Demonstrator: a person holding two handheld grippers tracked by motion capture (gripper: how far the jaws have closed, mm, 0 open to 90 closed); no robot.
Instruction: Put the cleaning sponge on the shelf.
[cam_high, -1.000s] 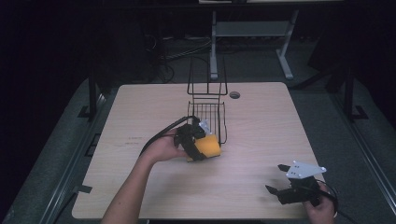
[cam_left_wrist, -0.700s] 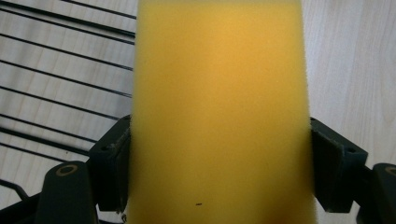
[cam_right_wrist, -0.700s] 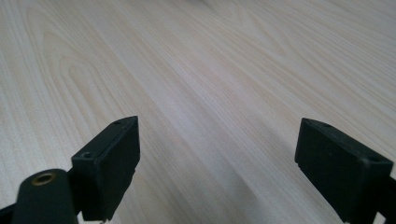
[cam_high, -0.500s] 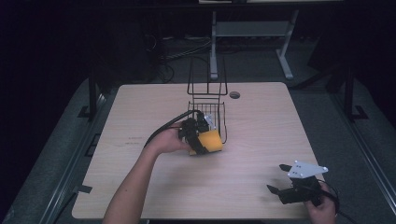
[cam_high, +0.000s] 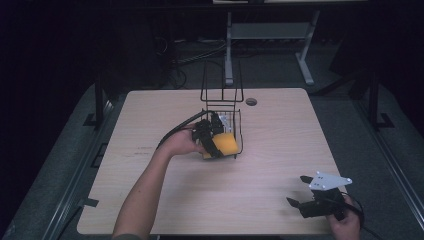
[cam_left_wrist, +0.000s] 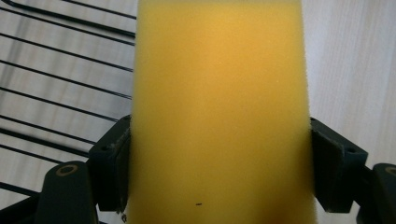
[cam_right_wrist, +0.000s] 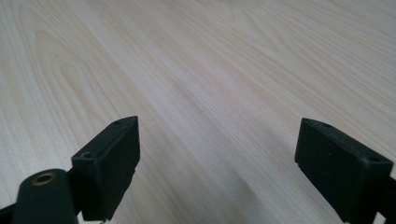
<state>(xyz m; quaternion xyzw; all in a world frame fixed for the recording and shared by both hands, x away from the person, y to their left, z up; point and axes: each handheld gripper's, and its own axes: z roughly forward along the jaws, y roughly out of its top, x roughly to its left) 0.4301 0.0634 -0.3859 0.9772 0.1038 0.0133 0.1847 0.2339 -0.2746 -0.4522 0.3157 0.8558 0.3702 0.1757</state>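
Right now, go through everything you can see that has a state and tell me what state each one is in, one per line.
left gripper: shut on the yellow sponge, at the wire basket's near edge.
yellow sponge: clamped between the jaws, over the basket wires and table.
wire basket: upright on the table, tall handle up.
right gripper: open, holding nothing, low over the bare table near its front right corner.
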